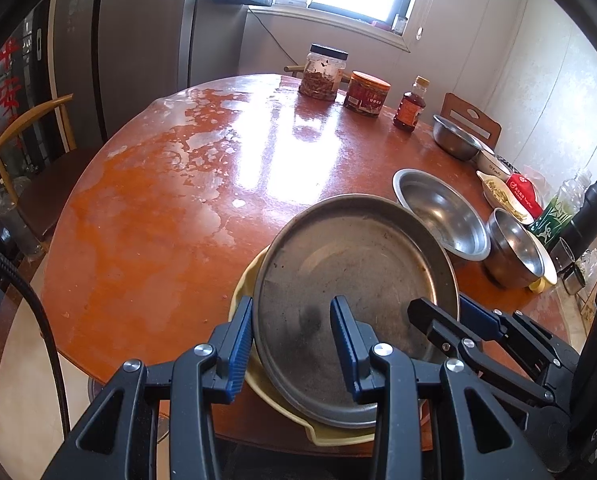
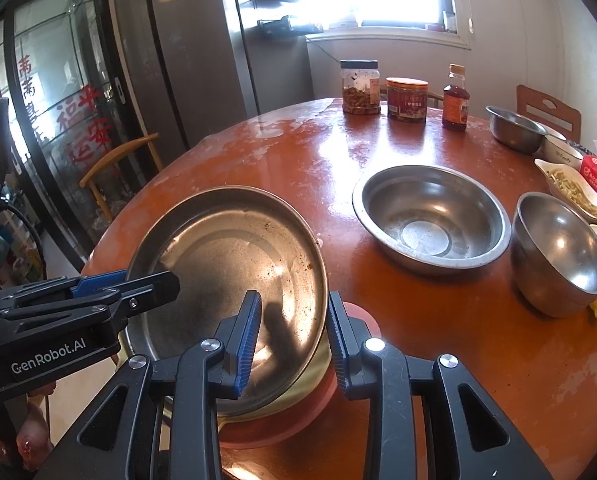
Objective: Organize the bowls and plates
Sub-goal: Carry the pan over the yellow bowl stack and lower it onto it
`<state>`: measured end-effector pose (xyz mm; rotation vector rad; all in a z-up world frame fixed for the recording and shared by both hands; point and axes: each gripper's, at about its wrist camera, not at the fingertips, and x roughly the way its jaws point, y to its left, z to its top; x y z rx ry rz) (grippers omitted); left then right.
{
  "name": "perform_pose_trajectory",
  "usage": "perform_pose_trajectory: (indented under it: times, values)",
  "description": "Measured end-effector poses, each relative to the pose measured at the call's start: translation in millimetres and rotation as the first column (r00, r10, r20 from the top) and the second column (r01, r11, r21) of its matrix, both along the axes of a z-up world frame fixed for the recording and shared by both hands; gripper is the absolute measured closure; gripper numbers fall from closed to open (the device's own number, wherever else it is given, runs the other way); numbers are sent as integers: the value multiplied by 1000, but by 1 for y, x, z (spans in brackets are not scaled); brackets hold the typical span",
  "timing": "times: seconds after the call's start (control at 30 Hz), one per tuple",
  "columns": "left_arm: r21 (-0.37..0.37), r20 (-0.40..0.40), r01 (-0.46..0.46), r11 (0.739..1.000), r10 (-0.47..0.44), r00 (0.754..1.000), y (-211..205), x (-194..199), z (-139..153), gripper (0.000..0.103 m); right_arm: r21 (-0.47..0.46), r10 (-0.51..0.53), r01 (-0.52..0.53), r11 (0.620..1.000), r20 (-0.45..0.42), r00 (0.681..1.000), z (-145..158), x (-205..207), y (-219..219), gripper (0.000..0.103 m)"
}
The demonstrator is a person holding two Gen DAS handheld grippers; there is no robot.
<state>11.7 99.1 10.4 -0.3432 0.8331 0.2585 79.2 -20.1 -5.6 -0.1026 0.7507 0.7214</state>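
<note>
Left tongs [image 1: 294, 344] nearest the lens in left wrist view, clamped on the near-left rim of the steel plate [image 1: 354, 300]: one blue pad outside the rim, the other inside over the plate floor. Right tongs [image 2: 294, 336] likewise clamped on the plate's right rim, one pad inside, one outside.

Plate is round, so no long axis; open side up, tilted, far edge raised toward 12 o'clock. It sits over a pale yellow plate [image 1: 250, 372] at the near edge of the round counter [image 1: 158, 200]. Whether the two plates touch all round: can't tell.

Yellow plate mostly hidden under the steel one; only a crescent at 8 o'clock and a strip at 6 show. In right wrist view a reddish disc [image 2: 338, 384] below it, partly covered.

Wide steel bowl [image 2: 430, 216] at 2 o'clock from the plate, apart. Deep steel bowl [image 2: 558, 256] just right of it, resting partly on a yellow dish cut off at the frame's edge.
</note>
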Motion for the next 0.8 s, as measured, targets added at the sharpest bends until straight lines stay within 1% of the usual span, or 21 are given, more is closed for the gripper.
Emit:
perform_pose_trajectory:
  times: [0.37, 0.53, 0.8]
  values:
    - [9, -5, 5, 1000, -5, 1000, 1, 2, -4, 64, -13, 1, -1, 1000, -10, 1000, -6, -1, 1, 68]
    - [26, -7, 3, 1000, -3, 1000, 1, 2, -4, 64, -16, 6, -6, 1000, -8, 1000, -7, -3, 2, 68]
    - [28, -10, -9, 1000, 9, 1000, 10, 2, -4, 63, -7, 22, -22, 1000, -5, 1000, -7, -6, 8, 66]
